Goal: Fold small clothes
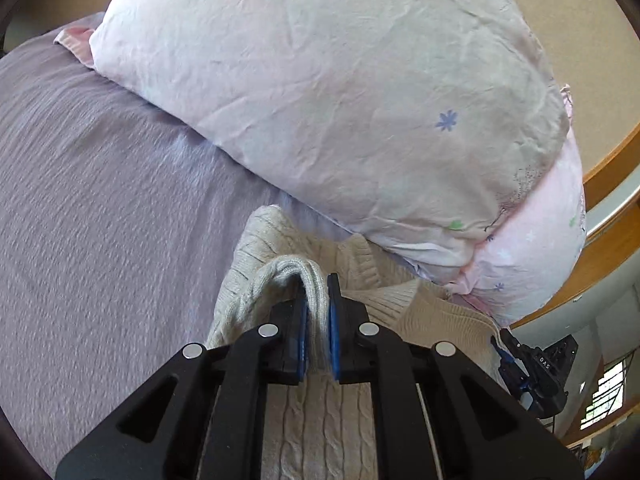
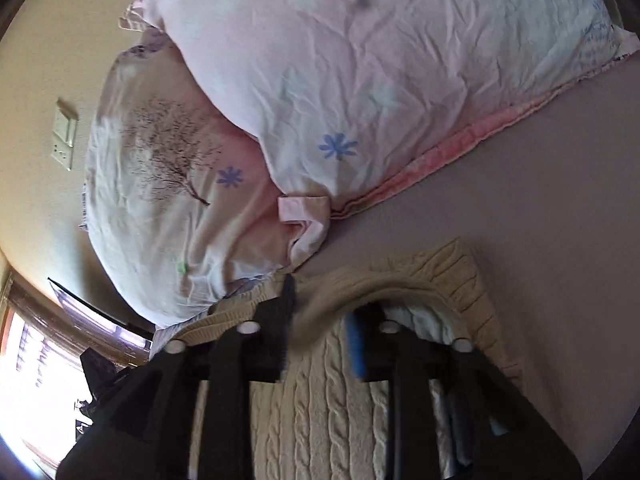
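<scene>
Sweater [image 1: 320, 420], cream cable-knit, lying on the lavender bedsheet [image 1: 100, 200] at lower centre of both views; no containers showing.

Left gripper [image 1: 318, 320] is clamping a bunched ribbed fold of the sweater between its blue pads, lower centre of the left wrist view, with the fold arching up over the left finger. Right gripper [image 2: 320, 336] is sitting with its jaws apart, lower centre of the right wrist view; a knit edge is draping across the gap, but blur is hiding whether the pads are touching it. Pink flowered pillow [image 1: 340, 100] is filling the upper frame, its lower corner just beside the sweater. A second pillow [image 2: 168, 200] with a tree print is lying at left in the right wrist view.
</scene>
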### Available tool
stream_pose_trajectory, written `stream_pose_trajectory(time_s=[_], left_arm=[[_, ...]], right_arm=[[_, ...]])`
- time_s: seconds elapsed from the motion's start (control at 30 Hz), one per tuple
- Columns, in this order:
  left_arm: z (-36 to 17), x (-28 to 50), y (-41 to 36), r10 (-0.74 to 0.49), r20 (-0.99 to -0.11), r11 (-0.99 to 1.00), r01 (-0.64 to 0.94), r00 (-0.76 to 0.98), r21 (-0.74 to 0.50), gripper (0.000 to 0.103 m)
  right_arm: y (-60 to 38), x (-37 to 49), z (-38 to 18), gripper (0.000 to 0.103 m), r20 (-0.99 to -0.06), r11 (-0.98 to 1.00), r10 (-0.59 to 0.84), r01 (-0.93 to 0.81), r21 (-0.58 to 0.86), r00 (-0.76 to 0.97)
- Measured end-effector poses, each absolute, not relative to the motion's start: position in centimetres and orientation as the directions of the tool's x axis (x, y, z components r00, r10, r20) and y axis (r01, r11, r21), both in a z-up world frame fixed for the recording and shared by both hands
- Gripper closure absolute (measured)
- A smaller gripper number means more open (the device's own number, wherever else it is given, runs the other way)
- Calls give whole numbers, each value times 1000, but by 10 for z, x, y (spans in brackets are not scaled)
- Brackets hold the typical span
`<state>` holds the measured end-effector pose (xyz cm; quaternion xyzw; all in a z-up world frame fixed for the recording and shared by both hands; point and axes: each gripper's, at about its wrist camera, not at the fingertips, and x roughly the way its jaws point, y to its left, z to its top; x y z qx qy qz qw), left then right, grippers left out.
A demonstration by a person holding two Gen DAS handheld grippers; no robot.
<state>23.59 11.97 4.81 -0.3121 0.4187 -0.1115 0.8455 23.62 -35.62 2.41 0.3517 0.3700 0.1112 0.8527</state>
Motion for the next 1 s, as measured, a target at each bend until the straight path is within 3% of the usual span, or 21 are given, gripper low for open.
stream_pose_trajectory(time_s=[0.03, 0.1, 0.17, 0.2, 0.3, 0.37, 0.47, 0.7, 0.73, 0.77, 0.87, 1.0], left_arm=[[48, 234, 122, -464, -632, 772, -67, 621, -632, 93], [52, 227, 128, -490, -622, 756, -58, 611, -653, 75], [59, 213, 139, -546, -569, 703, -33, 614, -710, 7], [65, 203, 144, -554, -539, 684, -23, 634, -729, 4], [72, 183, 160, -521, -548, 712, -21, 655, -702, 5], [63, 182, 169, -494, -601, 736, -66, 628, -674, 22], [38, 186, 170, -531, -648, 714, -124, 547, -689, 35], [24, 186, 143, -597, -615, 678, -86, 516, -730, 45], [20, 187, 141, -609, -613, 664, -98, 504, -741, 58], [15, 187, 140, -632, -599, 631, -122, 491, -766, 77], [15, 184, 134, -675, -517, 532, -139, 527, -835, 79], [65, 185, 88, -741, -391, 471, 8, 545, -882, 80]], right_arm=[[-357, 233, 24, 23, -531, 733, 435, 57, 678, 727], [-362, 221, 35, 7, -499, 750, 387, 50, 659, 775], [-371, 205, 50, 3, -407, 736, 406, -29, 676, 819], [-376, 195, 55, 2, -366, 736, 395, -53, 674, 843], [-386, 190, 57, 2, -346, 734, 394, -65, 676, 852], [-390, 194, 52, 2, -350, 706, 409, -49, 706, 843], [-397, 193, 42, 2, -342, 642, 484, -62, 764, 806], [-382, 191, 52, 2, -303, 616, 529, -113, 779, 793], [-382, 191, 53, 2, -289, 600, 543, -123, 790, 788], [-383, 190, 54, 2, -275, 585, 557, -134, 800, 784], [-385, 185, 60, 2, -241, 560, 580, -166, 812, 778], [-398, 174, 75, 2, -222, 593, 551, -191, 782, 804]])
